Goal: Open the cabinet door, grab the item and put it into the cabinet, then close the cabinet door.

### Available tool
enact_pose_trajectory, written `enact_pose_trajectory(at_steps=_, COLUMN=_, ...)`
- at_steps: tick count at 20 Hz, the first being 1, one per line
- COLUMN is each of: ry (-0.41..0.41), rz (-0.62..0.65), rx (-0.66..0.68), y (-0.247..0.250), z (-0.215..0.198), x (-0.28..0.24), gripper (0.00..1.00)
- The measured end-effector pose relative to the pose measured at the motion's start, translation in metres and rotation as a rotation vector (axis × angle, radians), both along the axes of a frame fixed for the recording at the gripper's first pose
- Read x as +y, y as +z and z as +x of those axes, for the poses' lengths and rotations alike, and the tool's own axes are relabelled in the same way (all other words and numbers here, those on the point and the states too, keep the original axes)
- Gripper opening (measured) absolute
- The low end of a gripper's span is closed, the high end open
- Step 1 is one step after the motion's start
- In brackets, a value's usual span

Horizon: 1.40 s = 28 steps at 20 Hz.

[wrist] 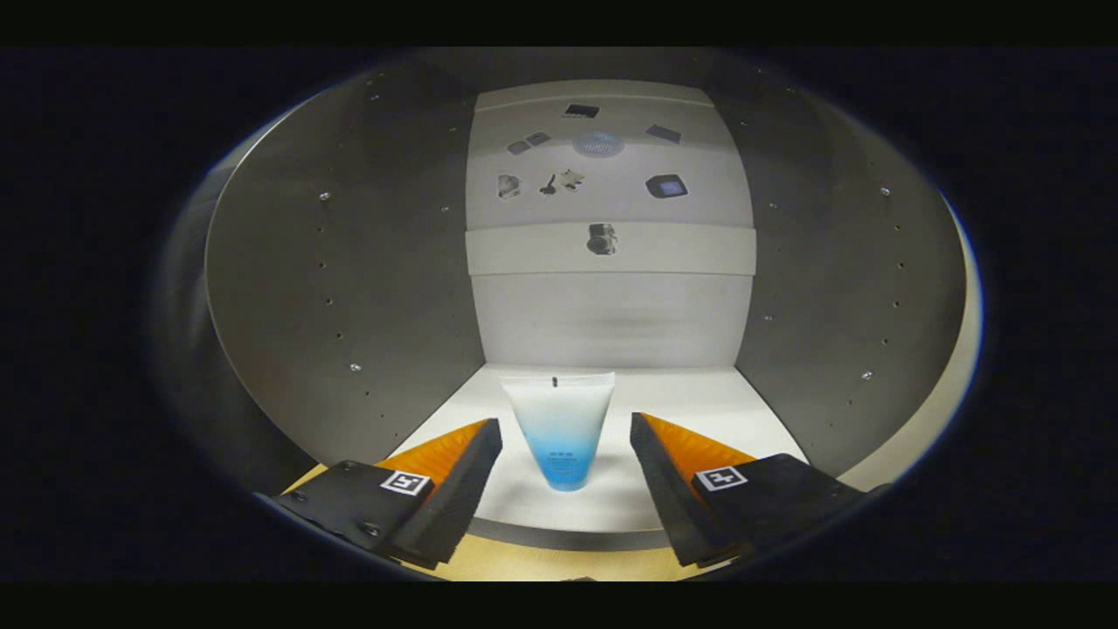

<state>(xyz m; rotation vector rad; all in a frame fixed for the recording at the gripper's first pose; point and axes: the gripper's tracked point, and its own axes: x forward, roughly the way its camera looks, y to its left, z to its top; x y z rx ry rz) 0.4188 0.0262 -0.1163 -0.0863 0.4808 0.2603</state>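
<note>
While your claw [566, 459] gapes apart, the tube [561, 428] stands between its fingers, seemingly untouched. It sits cap-down on the cabinet floor [681, 402].

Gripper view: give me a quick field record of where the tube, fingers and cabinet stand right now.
item: translucent white-to-blue plastic tube, standing on its cap end
item location: on the white cabinet floor, inside the cabinet
gripper: open, fingers apart either side of the tube, not pressing it
cabinet: door open, grey side walls
back wall: white panel
</note>
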Motion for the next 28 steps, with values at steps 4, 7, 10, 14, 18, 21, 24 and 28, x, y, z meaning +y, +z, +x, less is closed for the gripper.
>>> enact_pose_trajectory(at_steps=4, ry=0.009, rz=0.017, rx=-0.055, y=0.027, z=-0.033, x=0.005, gripper=0.95)
enact_pose_trajectory(at_steps=7, ry=0.026, rz=0.005, rx=-0.115, y=0.051, z=-0.078, x=0.015, gripper=0.95)
enact_pose_trajectory(at_steps=10, ry=0.02, rz=-0.003, rx=-0.188, y=0.079, z=-0.132, x=0.023, gripper=0.95)
enact_pose_trajectory(at_steps=14, ry=-0.011, rz=-0.021, rx=-0.271, y=0.114, z=-0.197, x=0.029, gripper=0.95)
enact_pose_trajectory(at_steps=18, ry=-0.096, rz=-0.048, rx=-0.346, y=0.136, z=-0.262, x=0.013, gripper=0.97)
enact_pose_trajectory(at_steps=21, ry=-0.195, rz=-0.071, rx=-0.399, y=0.153, z=-0.306, x=-0.018, gripper=0.96)
enact_pose_trajectory(at_steps=24, ry=-0.305, rz=-0.1, rx=-0.438, y=0.167, z=-0.346, x=-0.06, gripper=0.97)
enact_pose_trajectory(at_steps=28, ry=-0.374, rz=-0.039, rx=-0.501, y=0.191, z=-0.393, x=-0.109, gripper=0.96)
